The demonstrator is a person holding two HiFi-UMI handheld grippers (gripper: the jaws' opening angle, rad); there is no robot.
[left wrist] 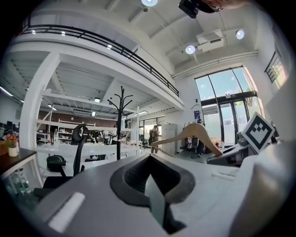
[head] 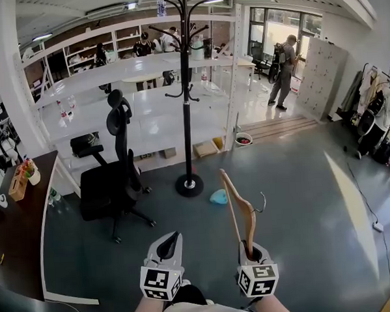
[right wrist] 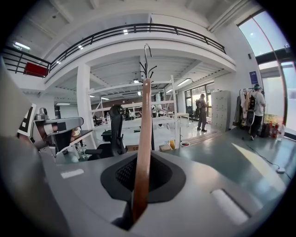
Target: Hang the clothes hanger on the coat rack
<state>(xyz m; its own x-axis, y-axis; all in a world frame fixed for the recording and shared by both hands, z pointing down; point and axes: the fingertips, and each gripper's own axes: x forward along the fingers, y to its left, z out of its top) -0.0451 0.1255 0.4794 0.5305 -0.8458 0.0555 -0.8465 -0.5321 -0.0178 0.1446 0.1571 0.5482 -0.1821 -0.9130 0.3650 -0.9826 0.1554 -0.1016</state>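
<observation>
The right gripper (head: pixel 252 252) is shut tight on the low end of the wooden clothes hanger (head: pixel 239 208). The hanger stands up out of its jaws and leans away from it. Its metal hook sticks out to the right, about halfway up.

The left gripper (head: pixel 168 247) is just to the left of the right one. Its jaws are pressed together and hold nothing. Each gripper has a cube (head: pixel 161 282) at its back end, close to the person's hands. The cubes are covered in black and white square marks.

On the grey floor ahead of the grippers, just past the tip of the hanger, lies a small blue thing (head: pixel 219 197). A little further ahead, between the two grippers, the tall black coat rack (head: pixel 186 107) stands on its round foot. The hanger is well apart from it and is not on it yet.

Ahead and to the left of the left gripper is a black office chair (head: pixel 115 182), and further left a brown desk (head: pixel 16 226). White shelves (head: pixel 148 125) stand behind the rack. Far ahead on the right, a person (head: pixel 283 62) with a backpack stands by the big windows
</observation>
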